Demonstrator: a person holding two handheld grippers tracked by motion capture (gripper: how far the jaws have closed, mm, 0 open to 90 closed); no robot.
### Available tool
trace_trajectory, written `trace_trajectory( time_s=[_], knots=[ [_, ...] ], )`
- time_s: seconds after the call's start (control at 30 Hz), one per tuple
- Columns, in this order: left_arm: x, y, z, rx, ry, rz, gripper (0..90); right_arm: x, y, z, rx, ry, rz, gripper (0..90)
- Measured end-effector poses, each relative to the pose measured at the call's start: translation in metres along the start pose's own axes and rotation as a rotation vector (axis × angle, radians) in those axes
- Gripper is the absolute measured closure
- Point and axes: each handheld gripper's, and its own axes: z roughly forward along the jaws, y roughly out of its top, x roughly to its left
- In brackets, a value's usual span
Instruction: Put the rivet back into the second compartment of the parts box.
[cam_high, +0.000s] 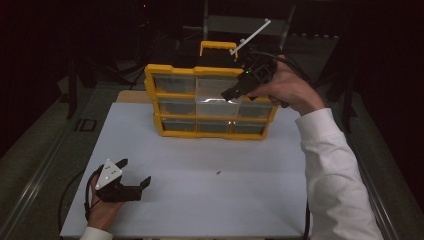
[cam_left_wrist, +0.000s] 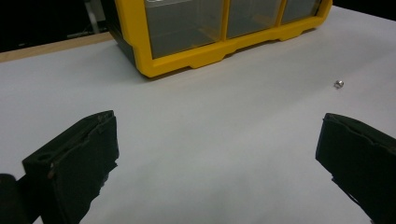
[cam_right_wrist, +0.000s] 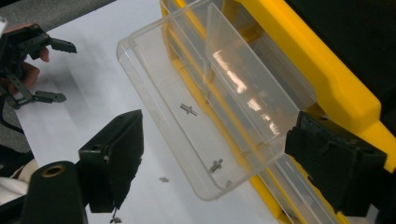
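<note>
A yellow organizer (cam_high: 206, 133) with clear drawers stands at the back of the white board (cam_high: 200, 210). One upper middle drawer (cam_high: 215, 102) is pulled out. My right gripper (cam_high: 231, 95) hovers over it, open, with nothing between the pads. In the right gripper view, the right gripper (cam_right_wrist: 219, 158) straddles the drawer's (cam_right_wrist: 154, 79) open front, and two small screws (cam_right_wrist: 188, 109) lie on the drawer floor. My left gripper (cam_high: 134, 172) rests open at the board's near left corner, empty. In the left gripper view, the left gripper (cam_left_wrist: 219, 149) faces the organizer (cam_left_wrist: 205, 53).
A small loose screw (cam_high: 218, 173) lies on the board in front of the organizer, also seen as a screw (cam_left_wrist: 338, 83) in the left gripper view. Another tiny part (cam_right_wrist: 163, 179) lies below the drawer. A white rod (cam_high: 250, 37) sticks up behind the organizer. Dark surroundings ring the board.
</note>
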Motion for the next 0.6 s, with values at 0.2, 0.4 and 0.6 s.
trace_trajectory(
  time_s=[0.2,0.4,0.6],
  knots=[
    [0.000,0.000,0.000,0.001,0.000,0.002,0.2,-0.001,-0.009,-0.004,-0.001,-0.015,0.001,16.4],
    [0.000,0.000,0.000,0.002,0.001,0.002,0.2,-0.004,-0.017,-0.003,0.006,-0.023,0.005,15.9],
    [0.000,0.000,0.000,0.002,0.001,0.003,0.2,-0.002,-0.023,0.001,0.019,-0.025,-0.003,15.7]
  ],
)
